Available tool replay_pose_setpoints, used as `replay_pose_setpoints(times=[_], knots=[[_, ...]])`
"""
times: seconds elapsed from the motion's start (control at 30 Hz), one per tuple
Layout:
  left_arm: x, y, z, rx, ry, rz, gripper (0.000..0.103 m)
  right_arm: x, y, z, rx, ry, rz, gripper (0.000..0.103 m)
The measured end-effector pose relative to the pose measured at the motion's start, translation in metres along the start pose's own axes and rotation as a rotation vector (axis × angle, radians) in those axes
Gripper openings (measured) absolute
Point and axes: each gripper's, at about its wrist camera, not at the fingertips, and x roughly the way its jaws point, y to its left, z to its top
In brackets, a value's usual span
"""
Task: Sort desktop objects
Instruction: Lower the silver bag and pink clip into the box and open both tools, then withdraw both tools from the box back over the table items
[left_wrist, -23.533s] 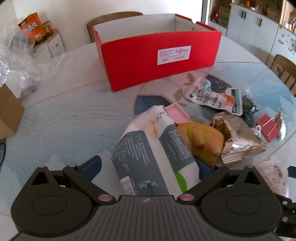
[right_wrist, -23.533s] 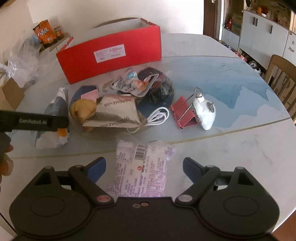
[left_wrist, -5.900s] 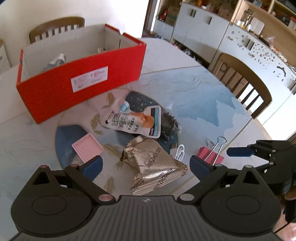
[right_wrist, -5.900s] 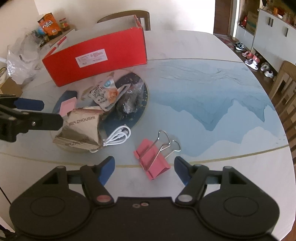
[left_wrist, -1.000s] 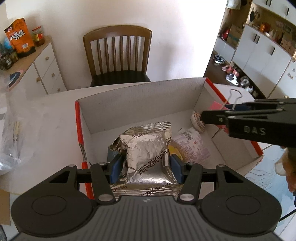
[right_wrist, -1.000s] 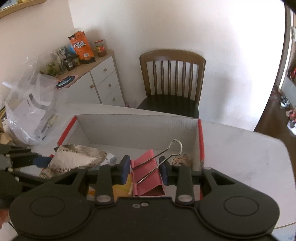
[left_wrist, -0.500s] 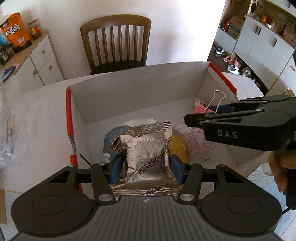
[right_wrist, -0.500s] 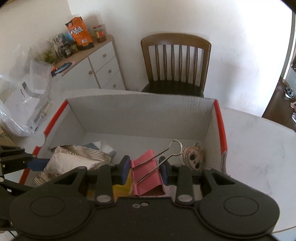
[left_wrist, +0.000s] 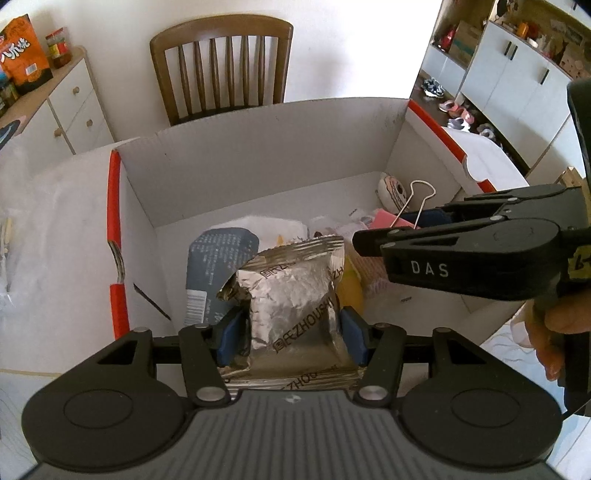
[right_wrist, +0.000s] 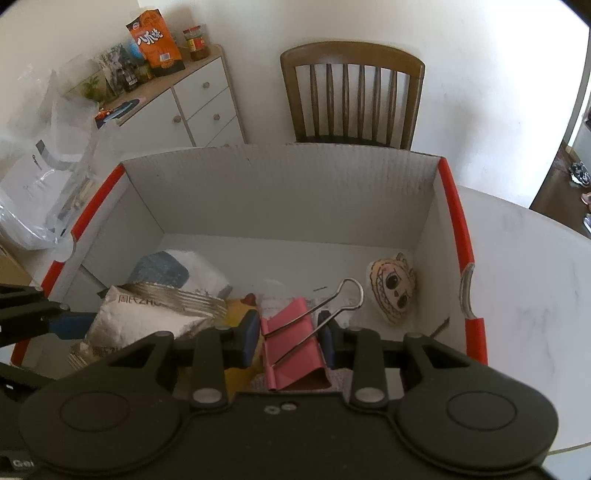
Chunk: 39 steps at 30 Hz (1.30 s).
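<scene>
One red cardboard box (right_wrist: 453, 206) holds perhaps five items. Left tool (left_wrist: 291, 330) clamps one silver foil packet (left_wrist: 291, 295); right tool (right_wrist: 290, 338) clamps one pink binder clip (right_wrist: 291, 343).

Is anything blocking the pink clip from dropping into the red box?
Nothing visible blocks it. The pink metal binder clip hangs over the open red cardboard box, above packets already lying inside.

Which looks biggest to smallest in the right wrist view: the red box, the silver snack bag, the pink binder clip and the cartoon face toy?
1. red box
2. silver snack bag
3. pink binder clip
4. cartoon face toy

The bag is partly hidden, and the clip sits nearest the camera, so the middle order is unsure.
</scene>
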Motion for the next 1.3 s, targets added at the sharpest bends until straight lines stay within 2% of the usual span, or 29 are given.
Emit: replay_pose_setpoints(times=[0.1, 0.2, 0.3, 0.4, 0.47, 0.5, 0.9, 1.3], knots=[[0.0, -0.002, -0.003, 0.002, -0.001, 0.006, 0.058, 0.0, 0.0, -0.001, 0.003, 0.015, 0.002, 0.036], [-0.003, -0.002, -0.005, -0.008, -0.012, 0.0, 0.068, -0.002, 0.001, -0.003, -0.002, 0.018, 0.003, 0.039], [-0.008, -0.002, -0.006, -0.017, -0.022, -0.005, 0.071, -0.005, 0.001, -0.003, -0.005, 0.019, 0.003, 0.04], [-0.014, -0.003, -0.007, -0.025, -0.036, -0.008, 0.072, -0.008, 0.002, -0.003, -0.005, 0.022, 0.005, 0.045], [-0.018, -0.002, -0.008, -0.033, -0.044, -0.015, 0.073, -0.014, 0.003, -0.003, -0.009, 0.01, -0.004, 0.065], [-0.02, -0.002, -0.008, -0.038, -0.049, -0.017, 0.073, -0.016, 0.003, -0.004, -0.013, 0.002, -0.007, 0.068], [-0.052, -0.004, -0.017, -0.038, -0.117, -0.053, 0.076, -0.057, -0.011, -0.01, 0.041, -0.014, 0.007, 0.071], [-0.088, -0.003, -0.032, -0.043, -0.179, -0.085, 0.076, -0.112, -0.008, -0.026, 0.062, -0.075, 0.021, 0.071]])
